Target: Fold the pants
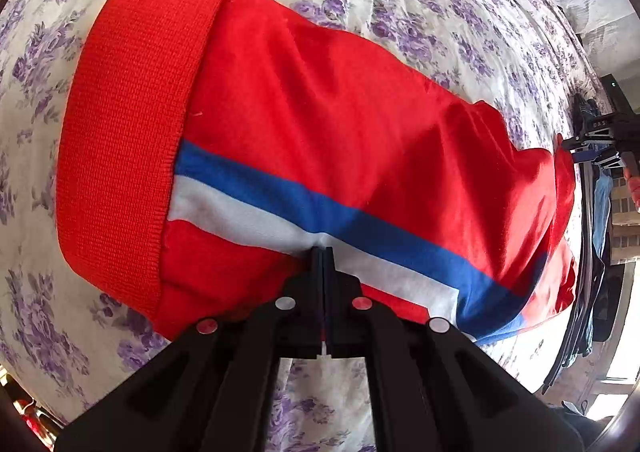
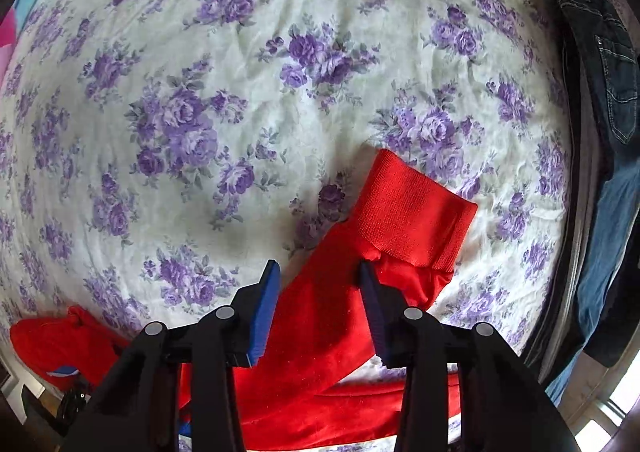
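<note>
Red track pants [image 1: 320,124] with a blue and white side stripe [image 1: 304,208] lie on a bed with a purple-flowered sheet [image 1: 420,12]. The ribbed waistband [image 1: 132,124] is at the left in the left wrist view. My left gripper [image 1: 323,250] is shut on the pants at the white stripe. In the right wrist view a red leg [image 2: 320,316] with its ribbed cuff [image 2: 412,208] runs between the fingers of my right gripper [image 2: 320,272], which is open. My right gripper also shows in the left wrist view [image 1: 600,144] at the far end of the pants.
Dark and blue jeans [image 2: 608,100] hang or lie along the bed's right edge. The flowered sheet [image 2: 240,92] stretches ahead of the right gripper. A pink and blue cloth [image 2: 16,28] lies at the far left edge.
</note>
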`<state>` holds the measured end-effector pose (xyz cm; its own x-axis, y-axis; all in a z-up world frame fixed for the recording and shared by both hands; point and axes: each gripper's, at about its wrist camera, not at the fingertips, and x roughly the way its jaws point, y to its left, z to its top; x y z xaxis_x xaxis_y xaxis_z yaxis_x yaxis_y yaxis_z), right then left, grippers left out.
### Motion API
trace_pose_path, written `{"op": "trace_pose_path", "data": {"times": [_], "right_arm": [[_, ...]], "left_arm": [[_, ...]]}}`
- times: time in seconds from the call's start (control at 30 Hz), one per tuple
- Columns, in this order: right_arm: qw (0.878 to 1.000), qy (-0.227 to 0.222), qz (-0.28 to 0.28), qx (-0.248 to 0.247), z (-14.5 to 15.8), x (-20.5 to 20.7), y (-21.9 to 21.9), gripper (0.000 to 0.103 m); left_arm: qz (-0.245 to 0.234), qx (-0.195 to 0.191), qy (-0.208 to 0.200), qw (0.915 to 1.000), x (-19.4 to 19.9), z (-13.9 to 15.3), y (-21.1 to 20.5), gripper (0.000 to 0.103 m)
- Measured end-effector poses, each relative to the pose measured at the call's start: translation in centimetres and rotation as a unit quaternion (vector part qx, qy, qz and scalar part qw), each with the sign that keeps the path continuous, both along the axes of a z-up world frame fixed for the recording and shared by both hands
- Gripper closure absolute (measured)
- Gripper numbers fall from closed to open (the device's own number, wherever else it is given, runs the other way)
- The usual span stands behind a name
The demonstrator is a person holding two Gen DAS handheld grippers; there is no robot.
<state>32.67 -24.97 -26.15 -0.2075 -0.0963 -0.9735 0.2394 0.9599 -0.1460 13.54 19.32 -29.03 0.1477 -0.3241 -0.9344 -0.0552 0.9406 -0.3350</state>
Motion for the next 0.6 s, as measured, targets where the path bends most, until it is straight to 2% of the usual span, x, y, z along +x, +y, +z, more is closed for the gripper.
{"op": "trace_pose_path", "data": {"times": [0.07, 0.13, 0.2, 0.23, 0.27, 0.3, 0.4, 0.47, 0.57, 0.6], "right_arm": [[1.000, 0.020, -0.013, -0.013, -1.9, 0.0, 0.6, 0.063], [0.999, 0.032, -0.028, -0.018, -3.4, 0.0, 0.2, 0.057], [0.999, 0.018, -0.037, -0.016, -3.5, -0.1, 0.2, 0.059], [0.999, 0.007, -0.034, -0.010, -3.2, 0.0, 0.3, 0.078], [1.000, -0.001, -0.026, -0.011, -2.7, -0.8, 0.2, 0.092], [1.000, -0.012, -0.028, -0.004, -1.8, -1.8, -0.8, 0.096], [0.996, -0.067, -0.044, 0.049, 2.0, -4.2, -2.7, 0.096], [0.989, -0.109, -0.053, 0.080, 5.1, -7.2, -4.3, 0.096], [0.974, -0.165, -0.081, 0.128, 8.6, -14.2, -7.6, 0.096], [0.970, -0.180, -0.091, 0.135, 8.9, -17.4, -8.9, 0.097]], "left_arm": [[0.000, -0.003, 0.000, 1.0000, 0.1, -0.1, 0.1, 0.101], [-0.002, -0.004, 0.000, 1.0000, 0.1, -0.1, 0.1, 0.101], [-0.004, -0.003, 0.000, 1.0000, 0.3, -0.1, 0.0, 0.101], [-0.005, -0.003, 0.001, 1.0000, 0.3, -0.1, 0.1, 0.101], [-0.005, -0.004, 0.001, 1.0000, 0.4, -0.1, 0.1, 0.101], [-0.006, -0.005, 0.002, 1.0000, 0.5, -0.2, 0.1, 0.101], [-0.008, -0.004, 0.002, 1.0000, 0.6, -0.1, 0.1, 0.101], [-0.012, -0.001, 0.003, 0.9999, 0.6, -0.1, 0.1, 0.101], [-0.034, 0.013, 0.001, 0.9993, 0.7, 0.2, -0.4, 0.101], [-0.046, 0.021, -0.001, 0.9987, 0.8, 0.3, -0.6, 0.101]]}}
